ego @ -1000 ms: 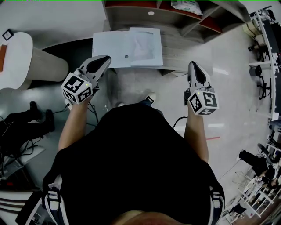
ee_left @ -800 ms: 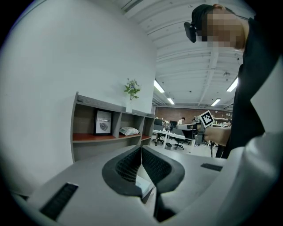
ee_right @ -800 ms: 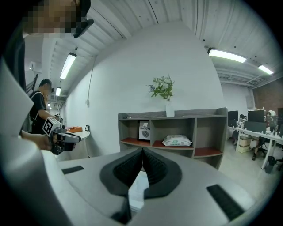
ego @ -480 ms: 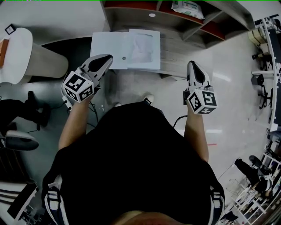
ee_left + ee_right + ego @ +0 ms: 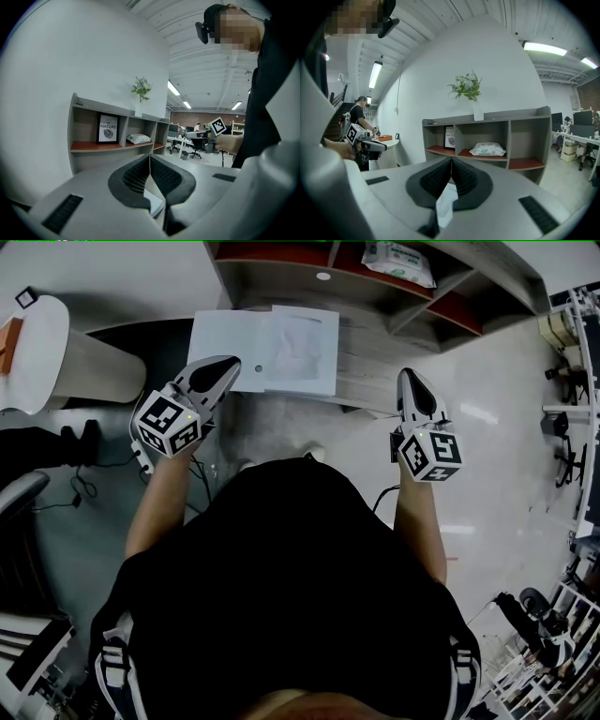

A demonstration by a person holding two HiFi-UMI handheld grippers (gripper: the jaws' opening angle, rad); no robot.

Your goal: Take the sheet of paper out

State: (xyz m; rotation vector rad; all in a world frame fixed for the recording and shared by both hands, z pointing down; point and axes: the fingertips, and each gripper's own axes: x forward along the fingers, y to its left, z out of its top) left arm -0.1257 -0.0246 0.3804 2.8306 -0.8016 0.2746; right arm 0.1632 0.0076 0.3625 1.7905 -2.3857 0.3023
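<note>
Black short-sleeved top (image 5: 291, 568); the grey left gripper (image 5: 225, 365) and right gripper (image 5: 410, 377) bear black-and-white marker cubes (image 5: 169, 425).

White paper (image 5: 225, 338); grey shelf unit (image 5: 479, 118), red-brown boards; black-white square markers on left hand-held gripper (image 5: 228, 365); black shirt (image 5: 281, 587)

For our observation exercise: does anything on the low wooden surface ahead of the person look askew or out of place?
Only mildly: on the wooden surface, the right sheet overlaps the left sheet unaligned, its far edge jutting further. Nothing spilled or damaged shows.
</note>
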